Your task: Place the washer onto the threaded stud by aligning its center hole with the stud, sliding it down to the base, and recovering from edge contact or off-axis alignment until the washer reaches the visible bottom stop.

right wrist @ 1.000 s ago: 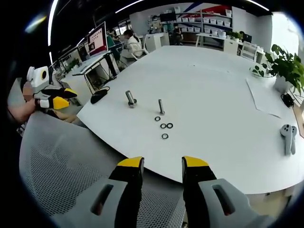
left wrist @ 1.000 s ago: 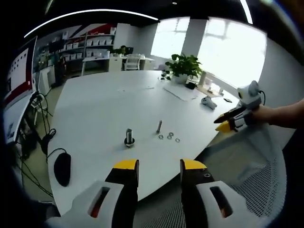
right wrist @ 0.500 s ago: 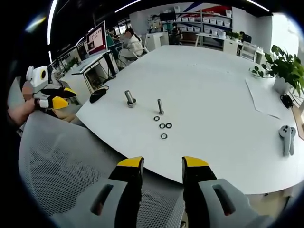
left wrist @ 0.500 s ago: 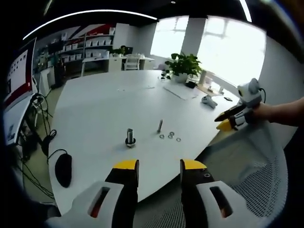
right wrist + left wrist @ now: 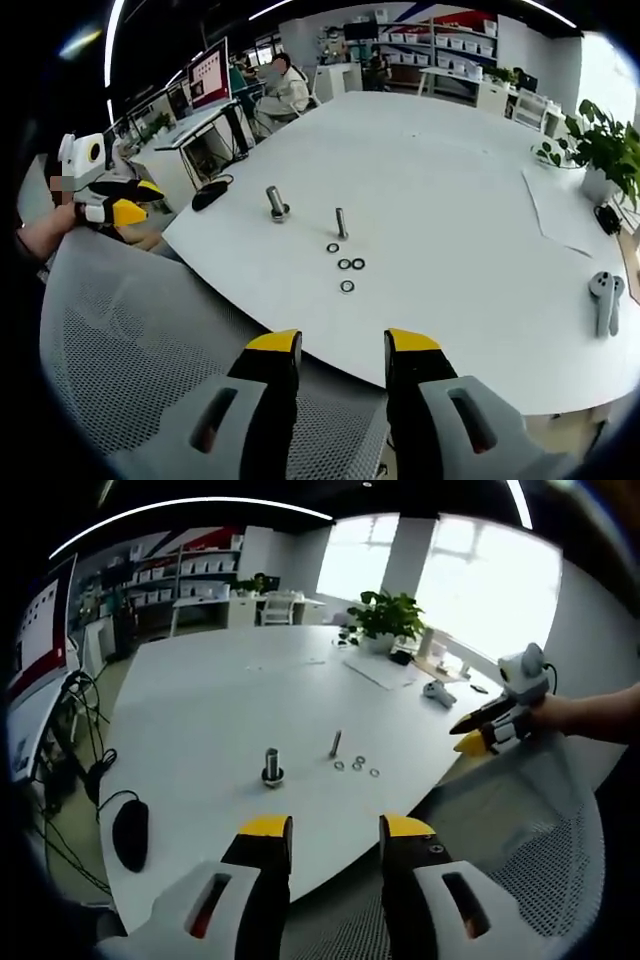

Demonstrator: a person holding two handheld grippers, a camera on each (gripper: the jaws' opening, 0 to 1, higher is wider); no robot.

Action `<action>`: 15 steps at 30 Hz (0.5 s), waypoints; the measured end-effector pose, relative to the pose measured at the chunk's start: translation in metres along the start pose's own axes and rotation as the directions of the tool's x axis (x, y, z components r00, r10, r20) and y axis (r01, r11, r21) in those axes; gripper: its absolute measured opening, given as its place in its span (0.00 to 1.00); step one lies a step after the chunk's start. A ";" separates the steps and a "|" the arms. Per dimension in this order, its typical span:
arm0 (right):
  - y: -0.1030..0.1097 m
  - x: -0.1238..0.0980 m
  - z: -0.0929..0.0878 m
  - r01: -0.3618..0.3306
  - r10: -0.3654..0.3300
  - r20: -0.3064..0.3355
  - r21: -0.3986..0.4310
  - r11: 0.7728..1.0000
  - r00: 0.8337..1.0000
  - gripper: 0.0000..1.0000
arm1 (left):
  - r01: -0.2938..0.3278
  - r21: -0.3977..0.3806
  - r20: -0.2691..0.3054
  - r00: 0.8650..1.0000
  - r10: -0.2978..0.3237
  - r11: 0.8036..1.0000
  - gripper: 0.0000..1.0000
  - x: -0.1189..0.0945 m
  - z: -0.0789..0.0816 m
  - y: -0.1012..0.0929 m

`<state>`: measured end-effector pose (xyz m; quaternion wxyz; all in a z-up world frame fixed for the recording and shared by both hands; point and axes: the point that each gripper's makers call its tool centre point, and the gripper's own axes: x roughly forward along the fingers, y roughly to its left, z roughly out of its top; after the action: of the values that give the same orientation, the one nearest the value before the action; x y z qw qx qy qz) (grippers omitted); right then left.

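In the left gripper view, a black mouse (image 5: 131, 832) is lying on the white table (image 5: 220, 695) at the left, near its edge. Further right, a thick bolt (image 5: 272, 767) is standing upright on its head, and beside it the thinner threaded stud (image 5: 335, 744) is standing upright too. Just right of the stud, the washers (image 5: 357, 767) are lying flat on the table in a small cluster, apart from the stud, with none threaded on it. In the right gripper view four washers can be counted (image 5: 345, 268). Beyond them a potted plant (image 5: 388, 620) and a grey controller (image 5: 438, 693) are resting on the table. At the far right, the right tongs (image 5: 470, 736) are being held by a hand over a mesh chair back (image 5: 540, 860), short of the table's edge; how far apart their tips stand cannot be told from here. The left tongs (image 5: 338, 832) are being held wide apart with nothing between them, off the table's near edge. In the right gripper view, the right tongs (image 5: 342, 347) are likewise being held parted and empty.
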<state>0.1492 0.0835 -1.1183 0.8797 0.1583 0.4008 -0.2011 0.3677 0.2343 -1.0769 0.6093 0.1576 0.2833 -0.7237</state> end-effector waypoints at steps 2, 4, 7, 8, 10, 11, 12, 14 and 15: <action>0.000 0.001 0.000 -0.004 0.004 -0.015 -0.016 1.000 1.000 0.35 | -0.003 -0.008 -0.004 1.000 0.003 1.000 0.33 -0.001 0.000 0.001; 0.000 0.003 -0.001 -0.012 0.011 -0.028 -0.027 1.000 1.000 0.36 | -0.003 -0.016 -0.011 1.000 0.002 1.000 0.33 -0.001 -0.001 0.001; 0.002 0.007 0.002 -0.024 0.022 -0.053 -0.038 0.999 0.998 0.36 | 0.000 -0.013 -0.018 1.000 0.000 1.000 0.33 -0.001 -0.003 0.000; -0.002 0.007 0.006 -0.026 0.024 -0.049 -0.035 0.999 0.998 0.36 | -0.003 -0.007 -0.017 1.000 0.003 1.000 0.33 -0.001 -0.003 0.000; -0.007 0.013 0.013 -0.029 0.027 -0.046 -0.033 0.999 0.999 0.36 | -0.005 -0.006 -0.017 1.000 0.005 1.000 0.33 -0.001 -0.003 0.000; -0.009 0.016 0.015 -0.028 0.026 -0.047 -0.035 0.999 0.999 0.36 | -0.006 -0.008 -0.018 1.000 0.006 1.000 0.33 -0.001 -0.003 0.000; -0.009 0.019 0.019 -0.026 0.024 -0.049 -0.038 0.999 0.999 0.36 | -0.008 -0.011 -0.017 1.000 0.008 1.000 0.32 -0.001 -0.004 0.001; -0.010 0.026 0.026 -0.024 0.022 -0.049 -0.038 0.999 0.999 0.36 | -0.014 -0.011 -0.016 1.000 0.013 1.000 0.32 -0.001 -0.003 0.002; -0.010 0.031 0.029 -0.027 0.025 -0.049 -0.036 0.999 0.998 0.35 | -0.016 -0.012 -0.016 1.000 0.015 1.000 0.32 -0.001 -0.003 0.002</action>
<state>0.1819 0.0548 -1.1250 0.8749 0.1524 0.4237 -0.1785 0.3698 0.2367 -1.0794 0.6134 0.1620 0.2914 -0.7159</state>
